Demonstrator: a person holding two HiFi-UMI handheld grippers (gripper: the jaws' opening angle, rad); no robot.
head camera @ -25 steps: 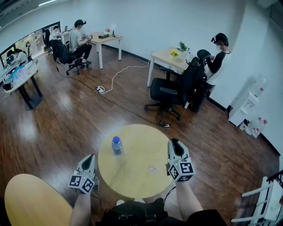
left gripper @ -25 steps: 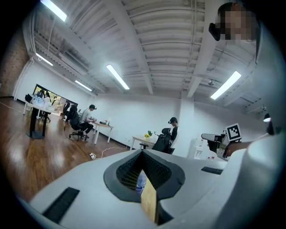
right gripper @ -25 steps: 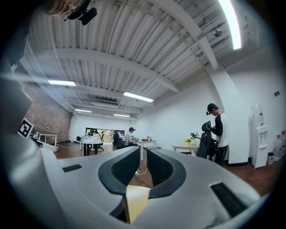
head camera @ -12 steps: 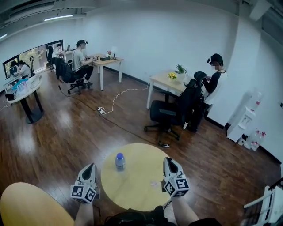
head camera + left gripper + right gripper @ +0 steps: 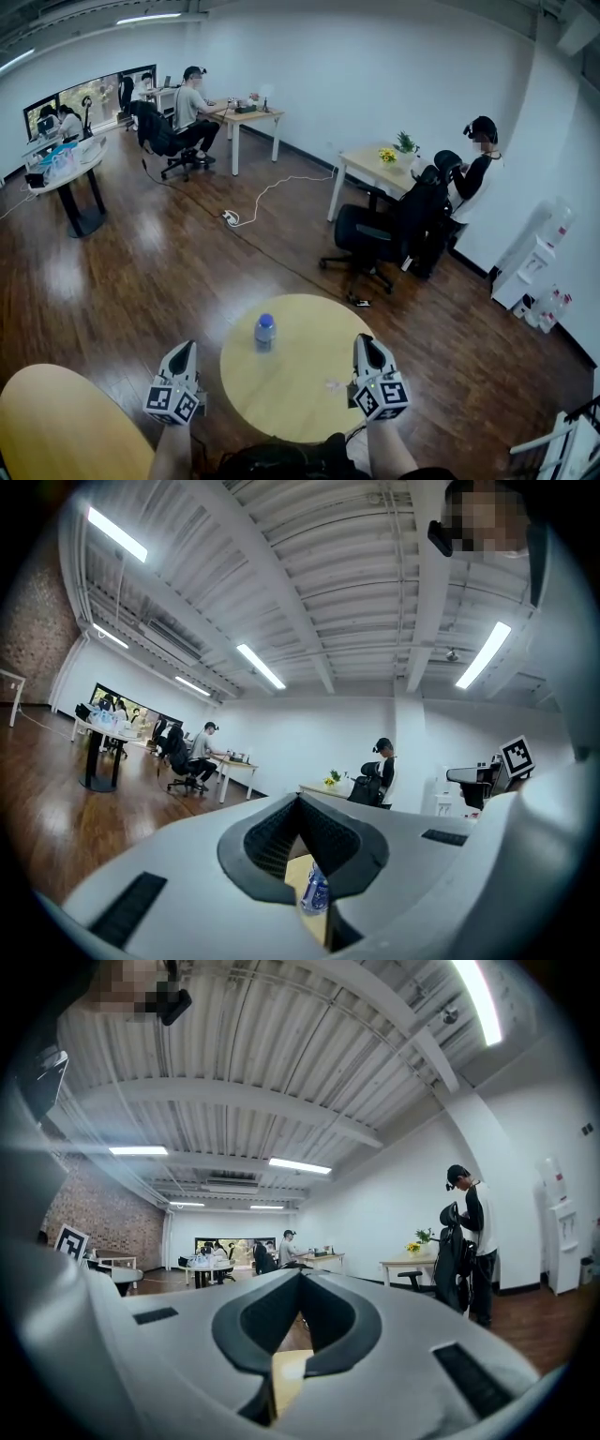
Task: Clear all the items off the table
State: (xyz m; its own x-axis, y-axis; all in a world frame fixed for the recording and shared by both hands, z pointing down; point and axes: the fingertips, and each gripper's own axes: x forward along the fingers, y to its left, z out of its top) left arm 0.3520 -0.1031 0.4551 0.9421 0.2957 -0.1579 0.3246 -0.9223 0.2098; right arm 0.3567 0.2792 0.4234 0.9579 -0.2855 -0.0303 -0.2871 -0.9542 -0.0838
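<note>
- One bottle (image 5: 265, 332), clear with a blue cap, upright on the round worktop (image 5: 291, 389), in its far left part.
- One small pale scrap (image 5: 332, 384) on the same worktop, near the right rim; too small to identify.
- Left gripper (image 5: 184, 350): just off the worktop's left rim, fingers together with nothing between them. Its own view shows the bottle beyond the closed tips, not touching.
- Right gripper (image 5: 365, 342): at the worktop's right rim, fingers together and empty, well apart from the bottle.
- Second round worktop (image 5: 66, 422): at lower left, beside the person's left arm.
- Background: black chair (image 5: 370, 234) at a desk (image 5: 370, 164) bearing flowers, a person standing just beside it, and more seated people at far desks.
</note>
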